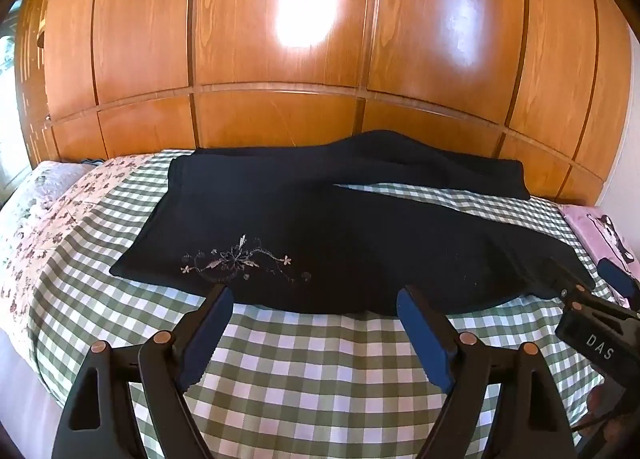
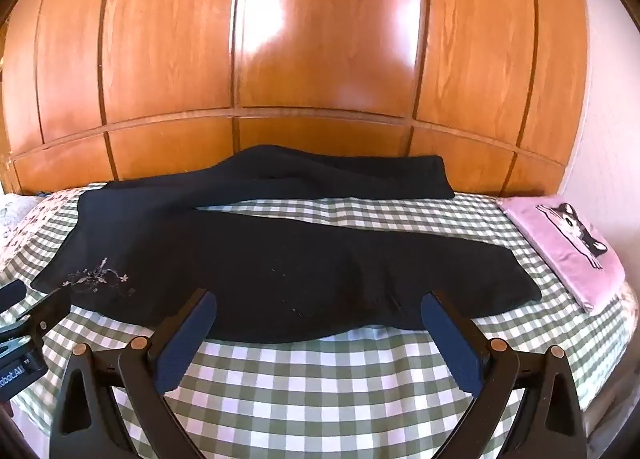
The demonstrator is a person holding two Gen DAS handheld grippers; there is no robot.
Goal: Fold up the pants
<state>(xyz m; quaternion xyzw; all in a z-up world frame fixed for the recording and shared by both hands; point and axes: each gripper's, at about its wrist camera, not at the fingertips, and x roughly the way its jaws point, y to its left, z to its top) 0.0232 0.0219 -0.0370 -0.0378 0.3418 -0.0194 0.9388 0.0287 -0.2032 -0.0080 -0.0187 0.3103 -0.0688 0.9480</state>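
Black pants lie spread flat on the green checked bed cover, waist to the left, two legs splayed to the right. A pale flower embroidery marks the near left hip. My left gripper is open and empty, just in front of the pants' near edge by the embroidery. My right gripper is open and empty, in front of the near leg. The right gripper also shows at the right edge of the left wrist view. The far leg lies along the wardrobe side.
A wooden wardrobe stands right behind the bed. A pink cloth with a cat picture lies at the bed's right end. A floral cover lies at the left end. Checked bed cover shows in front of the pants.
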